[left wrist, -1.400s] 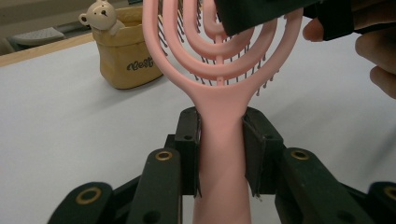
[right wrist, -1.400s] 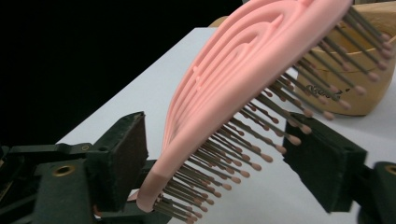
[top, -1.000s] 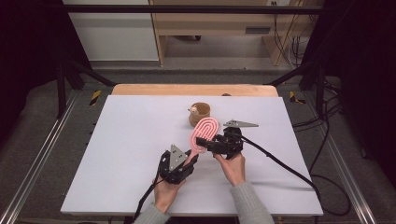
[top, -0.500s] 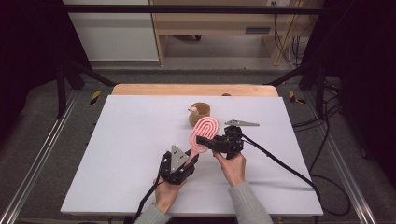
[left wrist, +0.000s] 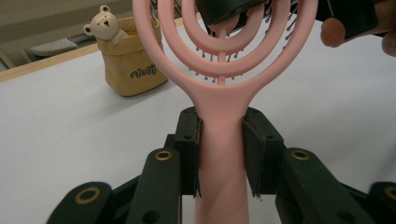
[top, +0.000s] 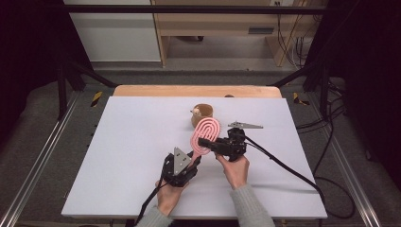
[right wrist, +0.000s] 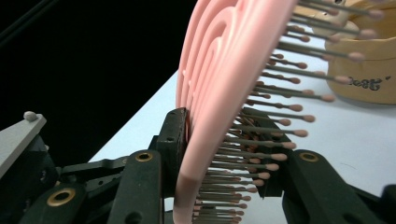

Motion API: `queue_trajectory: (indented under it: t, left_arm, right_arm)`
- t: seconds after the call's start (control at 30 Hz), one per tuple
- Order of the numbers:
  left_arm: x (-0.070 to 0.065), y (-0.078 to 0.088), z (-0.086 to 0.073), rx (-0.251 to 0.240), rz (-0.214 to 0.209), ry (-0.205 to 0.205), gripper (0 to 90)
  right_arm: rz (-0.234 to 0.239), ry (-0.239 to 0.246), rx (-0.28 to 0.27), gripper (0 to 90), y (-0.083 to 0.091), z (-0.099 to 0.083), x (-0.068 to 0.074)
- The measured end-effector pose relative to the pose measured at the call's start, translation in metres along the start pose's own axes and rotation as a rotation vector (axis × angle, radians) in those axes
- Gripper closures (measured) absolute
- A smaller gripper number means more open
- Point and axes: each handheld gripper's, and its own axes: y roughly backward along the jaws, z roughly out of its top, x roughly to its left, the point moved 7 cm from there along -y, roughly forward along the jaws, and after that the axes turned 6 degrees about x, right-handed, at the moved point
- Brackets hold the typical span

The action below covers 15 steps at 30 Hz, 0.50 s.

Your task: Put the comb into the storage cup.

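Clamping pink hairbrush (top: 205, 134) handle – left claw (top: 193, 159); right claw (top: 204, 142) just closed – gripping brush head.

1. A white worktop (top: 142, 142) stands in the middle of the room, with a strip of bare wood (top: 194, 91) along its far edge.
2. Grey floor (top: 42, 113) surrounds it, with metal rails (top: 33, 175) running along both sides.
3. Beyond it stand a white cabinet (top: 113, 33) and a pale wooden bench (top: 222, 23).
4. Black cables (top: 302, 42) hang at the far right.
5. Both side edges lie in darkness.
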Motion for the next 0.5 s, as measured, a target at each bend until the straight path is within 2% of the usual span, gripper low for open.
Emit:
queue_trajectory:
  t: [0.3, 0.5]
  left_arm:
    - [-0.0010, 0.0006, 0.0018, -0.009, -0.007, -0.004, 68.3]
    - [-0.0016, 0.0006, 0.0023, -0.010, -0.014, 0.000, 61.3]
  right_arm:
    - [0.017, 0.009, -0.006, 63.0, 0.0029, 0.0007, 0.0035]
    - [0.018, 0.023, -0.001, 63.3, 0.0041, 0.0012, 0.0054]
